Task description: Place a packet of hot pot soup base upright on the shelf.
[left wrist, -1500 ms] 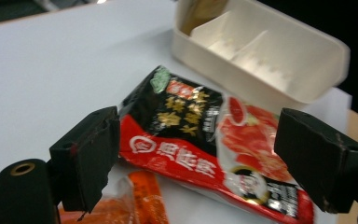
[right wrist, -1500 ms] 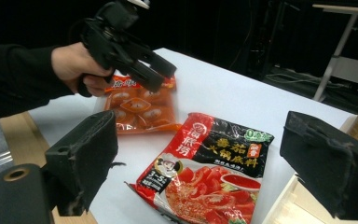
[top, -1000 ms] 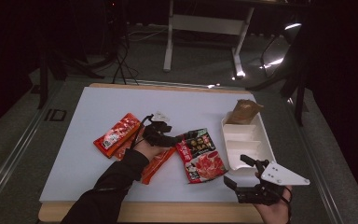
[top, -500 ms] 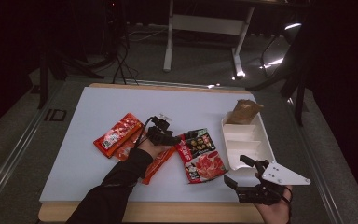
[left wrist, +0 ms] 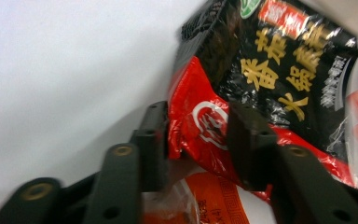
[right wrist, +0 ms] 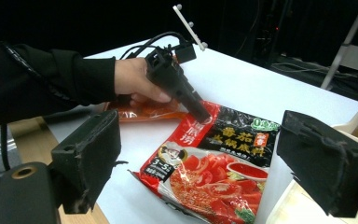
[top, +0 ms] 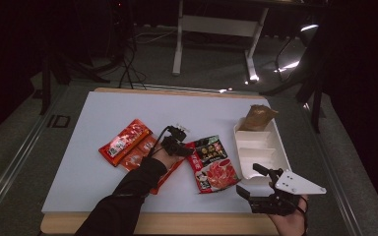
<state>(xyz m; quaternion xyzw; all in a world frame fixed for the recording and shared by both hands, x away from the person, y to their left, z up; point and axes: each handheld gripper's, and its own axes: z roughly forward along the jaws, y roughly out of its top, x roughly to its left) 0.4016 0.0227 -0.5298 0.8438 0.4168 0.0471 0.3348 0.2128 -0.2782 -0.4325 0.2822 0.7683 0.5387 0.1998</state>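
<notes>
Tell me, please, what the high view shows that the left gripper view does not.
High view, not the other: white tray, brown pouch, red sachets, open right tool. Left gripper view, not the other: a corner of the black-and-red packet between the jaws of the left tool, which have just been closing; contact unclear. Both: that packet on the white table.

The far and left parts of the white table (top: 108, 105) lie bare, so a hand can pass freely there. Mid-table is crowded: the red packets (top: 125, 142), the left gripper (top: 183, 149) and the soup pouch (top: 212, 162) lie close together. To the right, the white tray (top: 280, 155) with its brown bag (top: 257, 118) blocks that side, and the right gripper (top: 257, 182) hangs just before it.
</notes>
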